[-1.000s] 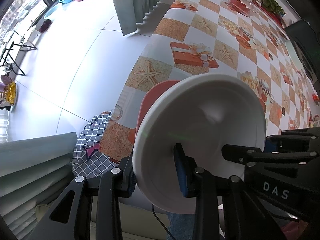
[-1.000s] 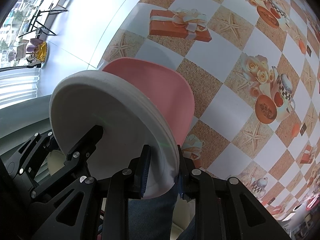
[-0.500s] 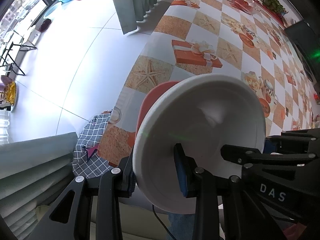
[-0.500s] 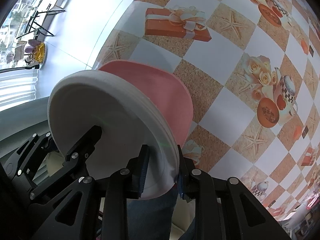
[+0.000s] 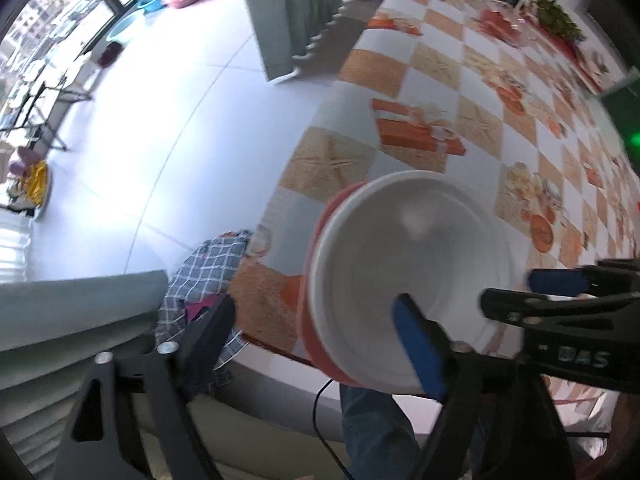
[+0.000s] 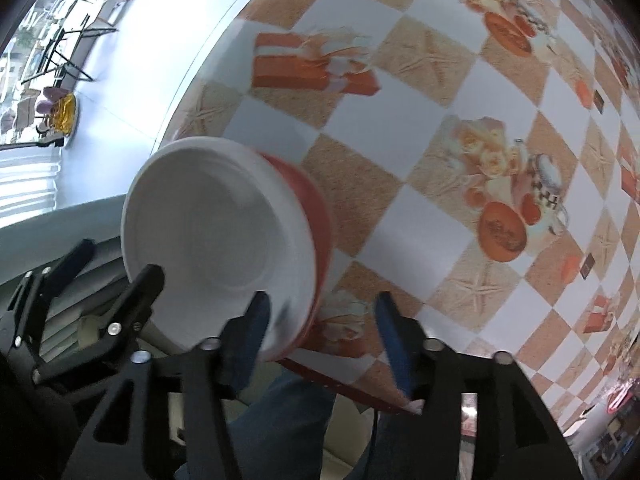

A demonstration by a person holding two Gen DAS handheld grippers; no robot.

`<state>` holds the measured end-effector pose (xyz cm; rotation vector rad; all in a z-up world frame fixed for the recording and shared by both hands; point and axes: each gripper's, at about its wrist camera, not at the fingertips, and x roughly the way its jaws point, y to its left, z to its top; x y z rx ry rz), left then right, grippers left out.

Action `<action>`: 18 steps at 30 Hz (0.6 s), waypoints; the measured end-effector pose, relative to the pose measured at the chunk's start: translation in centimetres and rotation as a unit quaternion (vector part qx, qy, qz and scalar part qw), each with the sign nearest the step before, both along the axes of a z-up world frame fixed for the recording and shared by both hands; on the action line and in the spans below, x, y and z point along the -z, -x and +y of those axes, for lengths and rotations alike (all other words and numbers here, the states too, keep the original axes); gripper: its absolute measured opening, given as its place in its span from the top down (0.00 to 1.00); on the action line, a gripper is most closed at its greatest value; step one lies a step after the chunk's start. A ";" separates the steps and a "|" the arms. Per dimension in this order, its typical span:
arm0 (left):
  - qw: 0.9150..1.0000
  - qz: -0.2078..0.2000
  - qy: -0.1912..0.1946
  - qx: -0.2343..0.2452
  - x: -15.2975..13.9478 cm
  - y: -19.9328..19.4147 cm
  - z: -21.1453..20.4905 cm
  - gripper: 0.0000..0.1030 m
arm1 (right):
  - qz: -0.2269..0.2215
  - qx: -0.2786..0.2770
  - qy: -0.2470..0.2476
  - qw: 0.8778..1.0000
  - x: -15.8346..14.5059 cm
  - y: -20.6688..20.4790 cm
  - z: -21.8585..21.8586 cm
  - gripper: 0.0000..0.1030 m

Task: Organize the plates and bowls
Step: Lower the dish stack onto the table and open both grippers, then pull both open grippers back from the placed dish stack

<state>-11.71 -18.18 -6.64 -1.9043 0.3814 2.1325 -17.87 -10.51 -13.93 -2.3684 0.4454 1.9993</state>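
Around the white plate [image 5: 412, 276] rim, both grippers' jaws wide apart, released.

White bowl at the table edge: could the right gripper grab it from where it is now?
Probably yes. The right gripper is open, and the white bowl, resting on a red plate, has its rim right beside one finger, nothing between. The left gripper crowds the far side.

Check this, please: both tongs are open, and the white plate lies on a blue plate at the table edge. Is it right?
Not fully. The lower plate is red, not blue, as the right wrist view shows. The left tongs and right tongs are open, and the white plate lies on it at the table edge.
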 end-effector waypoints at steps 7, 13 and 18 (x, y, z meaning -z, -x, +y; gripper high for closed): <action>1.000 0.024 0.004 0.013 -1.0 -0.3 0.4 0.18 | 0.035 0.002 -0.007 0.999 -2.4 0.0 1.2 0.01; 0.999 0.026 -0.009 0.037 -1.9 -0.8 1.9 0.18 | 0.059 -0.011 -0.004 0.998 -4.5 0.6 0.7 0.01; 0.997 0.032 -0.010 0.070 -2.7 -1.4 3.0 0.16 | 0.072 -0.017 -0.014 0.997 -5.5 -0.2 0.8 0.01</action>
